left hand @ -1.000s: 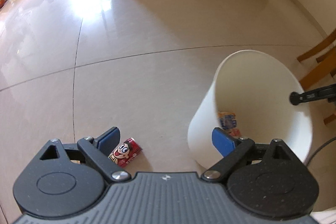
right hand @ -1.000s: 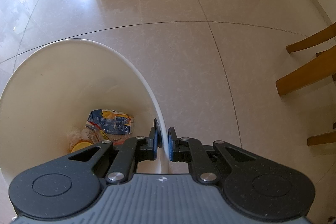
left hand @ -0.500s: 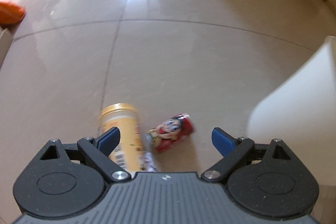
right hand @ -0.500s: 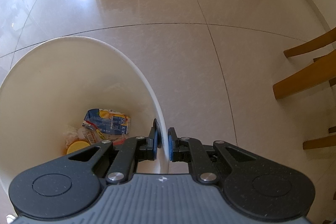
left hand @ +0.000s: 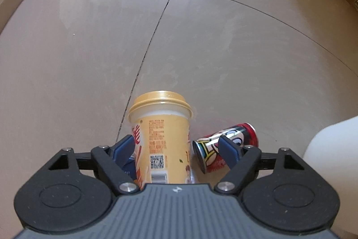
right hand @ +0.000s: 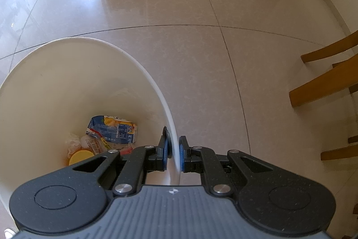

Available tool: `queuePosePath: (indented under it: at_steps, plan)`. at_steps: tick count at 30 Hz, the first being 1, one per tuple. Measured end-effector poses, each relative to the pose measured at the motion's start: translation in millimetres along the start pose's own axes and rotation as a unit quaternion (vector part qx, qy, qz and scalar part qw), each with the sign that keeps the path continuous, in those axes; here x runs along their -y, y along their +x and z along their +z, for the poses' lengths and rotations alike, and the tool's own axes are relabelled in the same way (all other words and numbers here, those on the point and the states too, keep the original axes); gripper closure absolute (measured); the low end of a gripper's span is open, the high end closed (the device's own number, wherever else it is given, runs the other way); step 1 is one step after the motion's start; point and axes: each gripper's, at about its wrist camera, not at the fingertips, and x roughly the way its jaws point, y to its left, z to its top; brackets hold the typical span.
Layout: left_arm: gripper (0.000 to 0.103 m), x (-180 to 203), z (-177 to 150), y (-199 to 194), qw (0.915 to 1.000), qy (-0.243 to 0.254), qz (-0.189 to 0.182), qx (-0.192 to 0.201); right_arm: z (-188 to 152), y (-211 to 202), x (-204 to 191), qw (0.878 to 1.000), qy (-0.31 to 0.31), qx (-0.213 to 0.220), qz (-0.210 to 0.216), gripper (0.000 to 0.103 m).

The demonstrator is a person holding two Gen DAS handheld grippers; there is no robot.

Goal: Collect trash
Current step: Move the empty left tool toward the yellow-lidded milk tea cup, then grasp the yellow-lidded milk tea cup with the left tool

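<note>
the cup point(left hand: 160, 140) lies on the floor point(left hand: 89, 59), long axis along our left hand-held gripper point(left hand: 176, 150), whose closing jaws straddle it untouched; can point(left hand: 226, 147) just right. our right hand-held gripper point(right hand: 173, 155) clamps the bin point(right hand: 143, 68) rim.

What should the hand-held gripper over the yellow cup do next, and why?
Probably finish closing on the yellow cup. The left hand-held gripper is closing with the cup between its pads, which don't yet clearly press it. The red can lies close beside, partly behind the right-hand pad.
</note>
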Motion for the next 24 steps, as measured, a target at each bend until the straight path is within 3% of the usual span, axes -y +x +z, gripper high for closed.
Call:
queuePosePath:
  at_steps: [4, 16, 24]
  plan:
    - [0.029, -1.8, -0.9, 17.2, 0.9999, -0.003, 0.010, -0.011, -0.5, 1.1, -2.1, 1.000, -0.003, 0.001, -0.003, 0.090]
    - [0.029, -6.9, -5.4, 59.1, 0.9993, -0.014, 0.029, -0.020, -3.2, 2.9, -5.8, 1.000, -0.009, 0.005, -0.010, 0.090]
    - [0.032, -7.2, -4.4, 59.6, 0.9993, -0.014, 0.030, -0.015, -2.1, 3.3, -6.6, 1.000, -0.011, 0.005, -0.014, 0.090]
